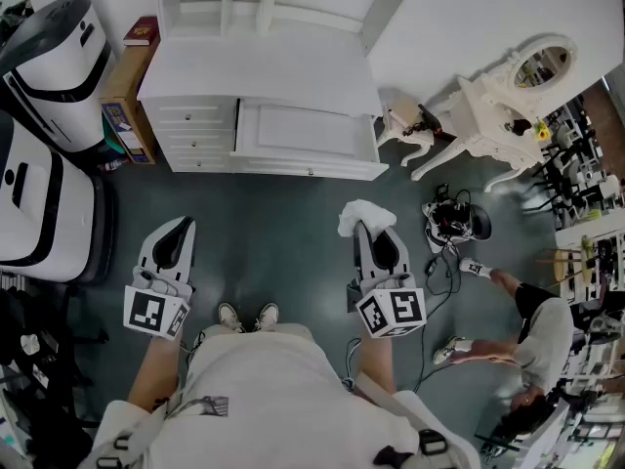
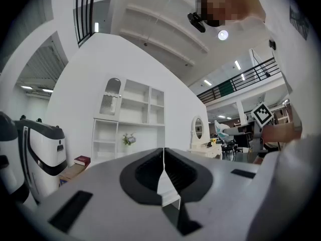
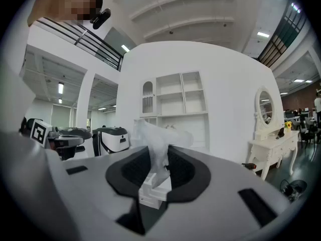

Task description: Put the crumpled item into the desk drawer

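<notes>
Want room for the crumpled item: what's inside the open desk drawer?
The drawer shows only a bare white bottom, nothing lying in it. Its rear, under the desktop, is hidden.

We see our left gripper with its jaws pressed together — empty. Beyond it stands a white shelf unit — flowers on one shelf.

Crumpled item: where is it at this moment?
The crumpled item shows right of centre in the head view, pinched in the right gripper, in front of the open drawer of the white desk.
</notes>
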Demonstrator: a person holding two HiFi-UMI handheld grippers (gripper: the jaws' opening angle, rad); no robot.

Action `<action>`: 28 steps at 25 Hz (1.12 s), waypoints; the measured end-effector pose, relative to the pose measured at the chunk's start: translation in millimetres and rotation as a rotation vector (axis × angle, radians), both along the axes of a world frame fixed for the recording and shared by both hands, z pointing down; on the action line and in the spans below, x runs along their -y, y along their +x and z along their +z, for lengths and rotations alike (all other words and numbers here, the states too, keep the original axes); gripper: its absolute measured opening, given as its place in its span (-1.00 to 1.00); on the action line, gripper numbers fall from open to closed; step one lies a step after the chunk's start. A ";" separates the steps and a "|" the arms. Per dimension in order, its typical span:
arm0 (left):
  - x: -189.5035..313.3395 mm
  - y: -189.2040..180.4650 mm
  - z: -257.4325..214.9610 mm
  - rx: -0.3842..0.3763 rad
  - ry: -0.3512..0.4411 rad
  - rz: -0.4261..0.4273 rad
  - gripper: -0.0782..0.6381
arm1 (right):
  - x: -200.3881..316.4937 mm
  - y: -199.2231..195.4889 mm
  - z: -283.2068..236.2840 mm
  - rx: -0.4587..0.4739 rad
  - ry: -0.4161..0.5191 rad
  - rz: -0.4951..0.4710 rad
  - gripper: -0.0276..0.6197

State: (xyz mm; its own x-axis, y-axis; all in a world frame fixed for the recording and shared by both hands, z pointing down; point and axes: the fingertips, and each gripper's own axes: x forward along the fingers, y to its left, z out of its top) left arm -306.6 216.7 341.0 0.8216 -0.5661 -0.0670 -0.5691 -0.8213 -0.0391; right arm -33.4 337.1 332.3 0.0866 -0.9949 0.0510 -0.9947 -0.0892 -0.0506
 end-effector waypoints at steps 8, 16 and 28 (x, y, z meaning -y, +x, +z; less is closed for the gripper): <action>-5.1 18.5 -8.6 0.006 0.016 -0.014 -0.73 | -1.4 19.7 -1.9 0.011 0.011 -0.013 -0.62; -11.2 25.5 -10.9 0.029 0.024 -0.064 -0.73 | 5.9 35.8 5.6 0.023 0.012 -0.054 -0.62; -27.2 29.8 9.7 0.074 0.000 -0.144 -0.73 | 16.7 53.4 27.9 0.105 0.029 -0.156 -0.62</action>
State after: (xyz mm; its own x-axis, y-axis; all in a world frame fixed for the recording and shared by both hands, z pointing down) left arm -276.8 243.8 350.7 0.7346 -0.6785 -0.0098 -0.6766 -0.7313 -0.0854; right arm 20.0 320.4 360.1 -0.0736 -0.9970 0.0229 -0.9854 0.0691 -0.1553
